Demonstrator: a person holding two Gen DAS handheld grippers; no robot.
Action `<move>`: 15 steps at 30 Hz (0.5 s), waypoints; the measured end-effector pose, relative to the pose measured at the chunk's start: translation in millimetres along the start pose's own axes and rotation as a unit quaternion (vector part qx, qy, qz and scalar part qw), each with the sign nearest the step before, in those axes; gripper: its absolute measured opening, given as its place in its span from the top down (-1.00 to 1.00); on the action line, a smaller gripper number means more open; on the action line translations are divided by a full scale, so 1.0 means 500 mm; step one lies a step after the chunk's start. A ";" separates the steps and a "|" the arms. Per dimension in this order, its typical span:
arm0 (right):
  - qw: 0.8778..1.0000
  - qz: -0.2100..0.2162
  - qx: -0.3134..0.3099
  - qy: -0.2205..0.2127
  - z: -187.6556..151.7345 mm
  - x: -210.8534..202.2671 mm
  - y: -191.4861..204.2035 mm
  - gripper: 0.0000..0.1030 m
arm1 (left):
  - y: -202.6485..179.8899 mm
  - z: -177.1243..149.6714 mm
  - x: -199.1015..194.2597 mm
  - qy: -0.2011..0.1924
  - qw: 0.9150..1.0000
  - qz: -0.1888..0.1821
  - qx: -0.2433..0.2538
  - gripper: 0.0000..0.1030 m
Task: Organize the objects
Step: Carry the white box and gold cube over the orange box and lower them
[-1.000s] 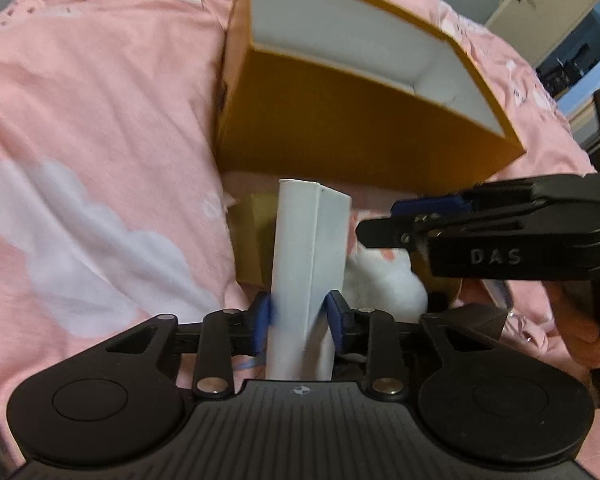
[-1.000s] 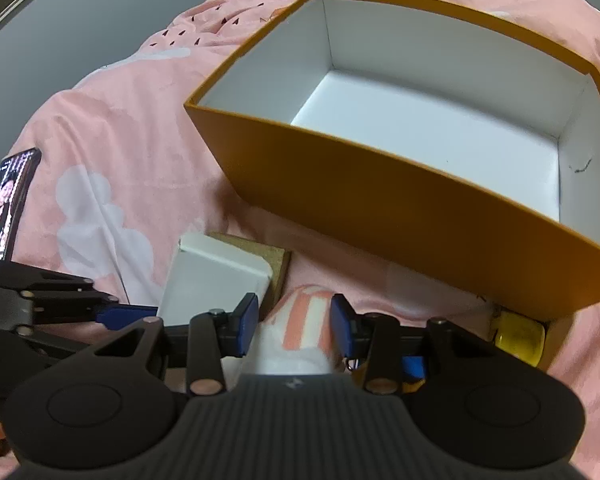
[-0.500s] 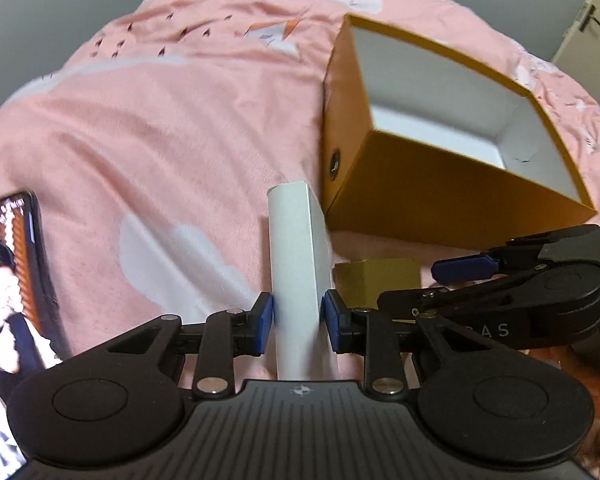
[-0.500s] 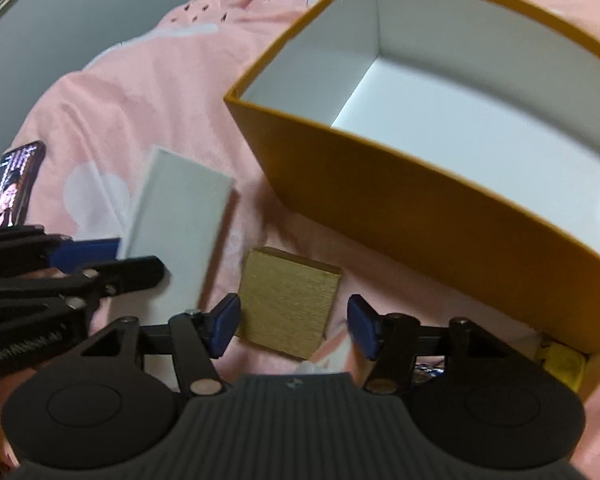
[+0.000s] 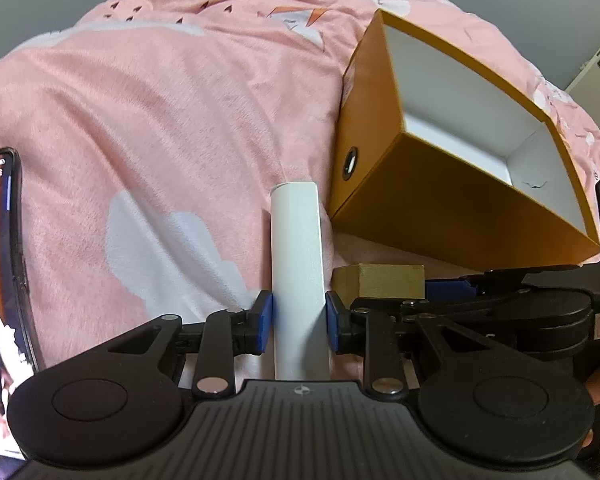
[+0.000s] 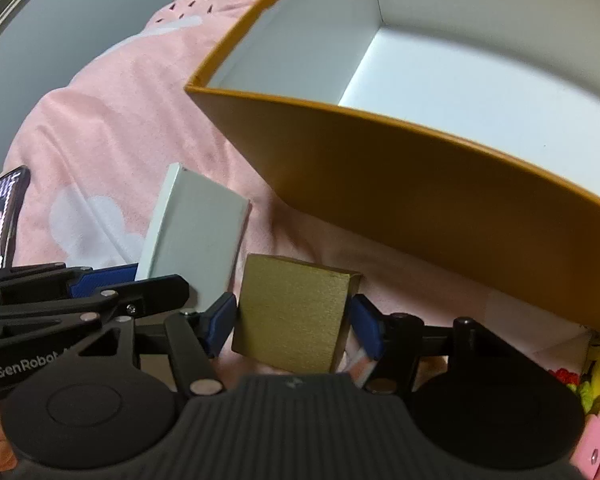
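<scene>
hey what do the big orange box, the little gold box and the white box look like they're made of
Orange box: likely rigid cardboard, matte orange outside, white paper-like lining, thin straight walls with crisp edges.
Gold box: probably card with a brushed metallic-gold paper finish; fine grain shows on its face.
White box: seemingly smooth matte card, with sharp folded edges; plastic cannot be ruled out.

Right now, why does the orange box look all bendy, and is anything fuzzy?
In the right wrist view the fisheye lens curves the orange box rim into a bow, and the picture is a bit soft and dim. In the left wrist view the box looks stretched and slanted, while the white box in the left gripper is sharp.
</scene>
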State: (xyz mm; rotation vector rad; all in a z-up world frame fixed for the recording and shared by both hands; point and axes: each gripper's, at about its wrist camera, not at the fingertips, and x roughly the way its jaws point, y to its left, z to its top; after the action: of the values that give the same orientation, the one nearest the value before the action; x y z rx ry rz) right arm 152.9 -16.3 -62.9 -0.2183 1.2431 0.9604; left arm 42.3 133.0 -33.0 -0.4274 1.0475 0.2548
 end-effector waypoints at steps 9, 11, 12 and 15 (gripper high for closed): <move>0.996 -0.016 -0.015 -0.084 -0.036 -0.171 0.015 -0.22 | -0.054 0.001 -0.090 -0.069 0.996 -0.017 0.044 0.41; 0.994 -0.013 -0.012 -0.106 -0.038 -0.219 0.009 -0.22 | -0.071 0.004 -0.121 -0.093 0.994 -0.028 0.055 0.41; 0.993 -0.012 -0.010 -0.119 -0.038 -0.243 0.006 -0.22 | -0.080 0.007 -0.136 -0.104 0.992 -0.034 0.060 0.41; 0.988 -0.009 -0.004 -0.155 -0.041 -0.316 0.002 -0.22 | -0.112 0.026 -0.169 -0.131 0.987 -0.048 0.082 0.41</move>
State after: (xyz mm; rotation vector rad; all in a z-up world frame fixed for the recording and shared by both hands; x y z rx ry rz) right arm 137.1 -106.7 67.2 -0.0820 0.9497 0.9432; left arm 34.3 89.0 58.9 -0.2861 0.7813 0.1338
